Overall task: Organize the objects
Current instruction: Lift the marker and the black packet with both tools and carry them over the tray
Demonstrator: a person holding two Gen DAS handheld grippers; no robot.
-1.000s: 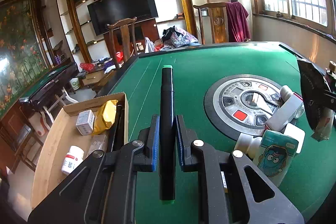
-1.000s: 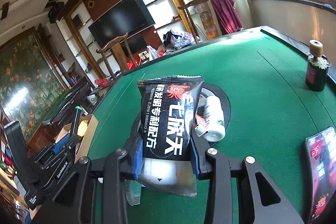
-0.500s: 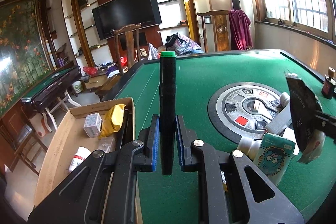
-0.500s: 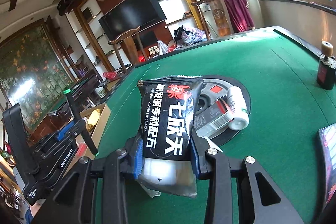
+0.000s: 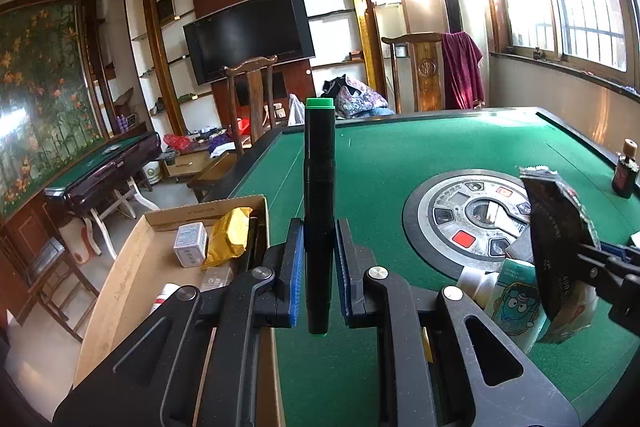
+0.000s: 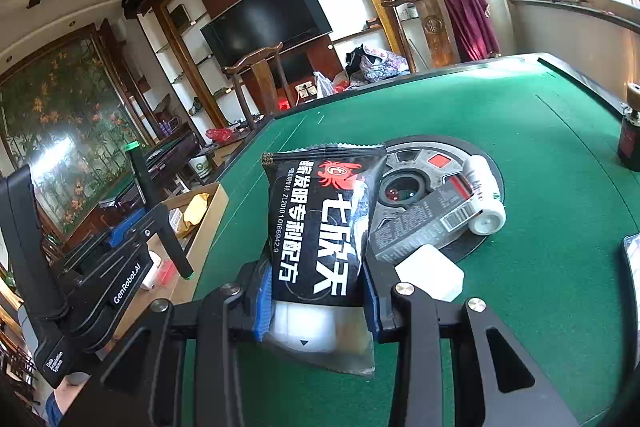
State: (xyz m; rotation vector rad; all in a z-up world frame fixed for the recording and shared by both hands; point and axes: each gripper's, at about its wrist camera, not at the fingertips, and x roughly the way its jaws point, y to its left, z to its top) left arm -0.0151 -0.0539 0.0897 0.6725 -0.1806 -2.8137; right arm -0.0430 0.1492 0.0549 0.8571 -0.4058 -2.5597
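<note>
Above a green felt mahjong table [image 5: 420, 147], the left gripper [image 5: 318, 259] pinches an upright black marker with green end caps [image 5: 319, 187], beside an open cardboard box [image 5: 132, 267] holding a yellow foil pouch [image 5: 228, 235] and a small white carton [image 5: 191, 243]. The right gripper [image 6: 318, 307] clamps a black snack packet printed with white characters and a red crab [image 6: 320, 223], over the table's round metal centre console [image 6: 416, 183].

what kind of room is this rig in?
Likely a home living or games room: a green-felt mahjong table with a central control panel, a wall-mounted TV, and carved wooden chairs.
</note>
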